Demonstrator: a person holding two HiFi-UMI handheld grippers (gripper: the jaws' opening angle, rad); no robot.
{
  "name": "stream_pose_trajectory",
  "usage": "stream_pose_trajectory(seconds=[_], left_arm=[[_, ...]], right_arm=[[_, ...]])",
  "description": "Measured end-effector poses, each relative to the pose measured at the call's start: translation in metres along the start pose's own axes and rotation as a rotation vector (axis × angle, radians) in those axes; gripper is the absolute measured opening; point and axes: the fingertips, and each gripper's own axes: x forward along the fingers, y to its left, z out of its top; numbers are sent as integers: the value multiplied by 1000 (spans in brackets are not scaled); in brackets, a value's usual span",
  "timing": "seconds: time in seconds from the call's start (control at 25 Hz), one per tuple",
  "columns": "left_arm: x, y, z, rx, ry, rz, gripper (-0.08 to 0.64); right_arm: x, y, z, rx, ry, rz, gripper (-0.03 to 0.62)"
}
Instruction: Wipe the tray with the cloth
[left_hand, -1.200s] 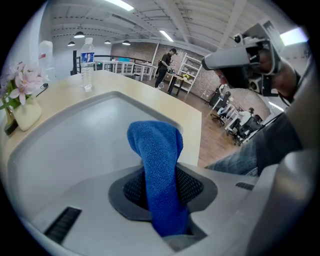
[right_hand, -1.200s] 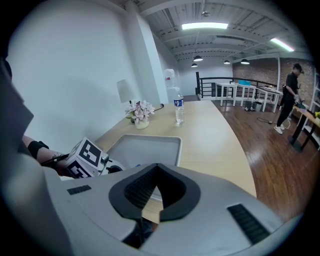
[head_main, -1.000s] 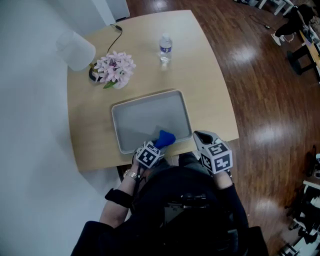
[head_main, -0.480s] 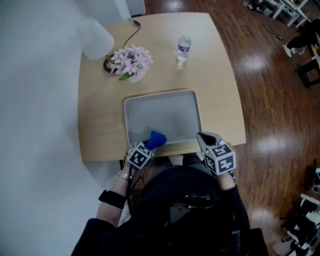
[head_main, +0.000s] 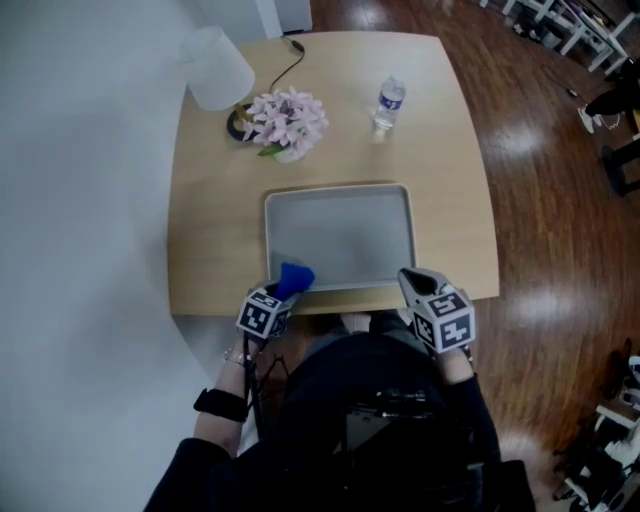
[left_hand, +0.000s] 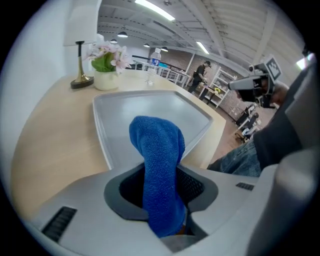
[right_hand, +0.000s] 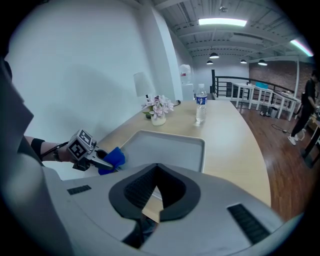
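A grey metal tray (head_main: 345, 238) lies on the pale wooden table (head_main: 210, 230). My left gripper (head_main: 278, 292) is shut on a blue cloth (head_main: 295, 277) at the tray's near left corner. In the left gripper view the cloth (left_hand: 157, 145) stands up between the jaws of this gripper (left_hand: 160, 170), over the tray (left_hand: 145, 107). My right gripper (head_main: 415, 282) hovers at the table's front edge by the tray's near right corner, shut with nothing in it. The right gripper view shows its jaws (right_hand: 156, 167) meeting, with the tray (right_hand: 172, 149) beyond and the left gripper (right_hand: 102, 161) with the cloth (right_hand: 114, 158) at left.
A vase of pink flowers (head_main: 288, 120), a white lamp (head_main: 215, 68) and a water bottle (head_main: 389, 102) stand at the table's far side. A white wall runs along the left. Wooden floor (head_main: 560, 200) lies to the right.
My left gripper has carried the cloth leftwards along the tray's near edge, from right of the middle to the near left corner. The right gripper has shifted only slightly.
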Motion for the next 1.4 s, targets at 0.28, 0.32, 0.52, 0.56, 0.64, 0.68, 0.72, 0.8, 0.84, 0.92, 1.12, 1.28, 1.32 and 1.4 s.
stream_pose_trajectory(seconds=[0.28, 0.32, 0.52, 0.56, 0.64, 0.68, 0.72, 0.8, 0.84, 0.92, 1.12, 1.28, 1.32, 1.4], left_arm=[[-33, 41, 1, -184, -100, 127, 126], [-41, 47, -1, -198, -107, 150, 124], [-64, 53, -5, -281, -152, 207, 123], [-62, 52, -7, -297, -152, 213, 123], [-52, 52, -10, -341, -151, 223, 123], [-47, 53, -12, -365, -150, 228, 123], [-42, 54, -13, -382, -148, 232, 123], [-32, 55, -11, -382, -137, 231, 123], [-28, 55, -8, -369, -130, 230, 123], [-24, 56, -4, -348, -118, 230, 123], [-23, 57, -5, -348, -96, 224, 123], [-21, 59, -2, -354, -74, 240, 123], [-19, 61, -1, -356, -68, 244, 123], [-15, 64, 2, -362, -63, 247, 124]], right_arm=[[7, 5, 5, -17, 5, 7, 5], [8, 6, 6, -20, 5, 8, 5], [14, 7, 11, -32, 8, 20, 5], [16, 8, 13, -34, 11, 25, 5], [18, 12, 15, -41, 16, 36, 5], [20, 13, 16, -47, 18, 40, 5], [21, 14, 17, -53, 21, 44, 5], [24, 14, 18, -58, 27, 50, 5], [25, 14, 19, -58, 30, 53, 5], [28, 12, 19, -55, 35, 56, 5], [30, 3, 20, -37, 38, 52, 5], [32, -2, 24, -30, 39, 53, 5], [33, -3, 25, -29, 41, 54, 5], [35, -6, 26, -28, 45, 55, 5]])
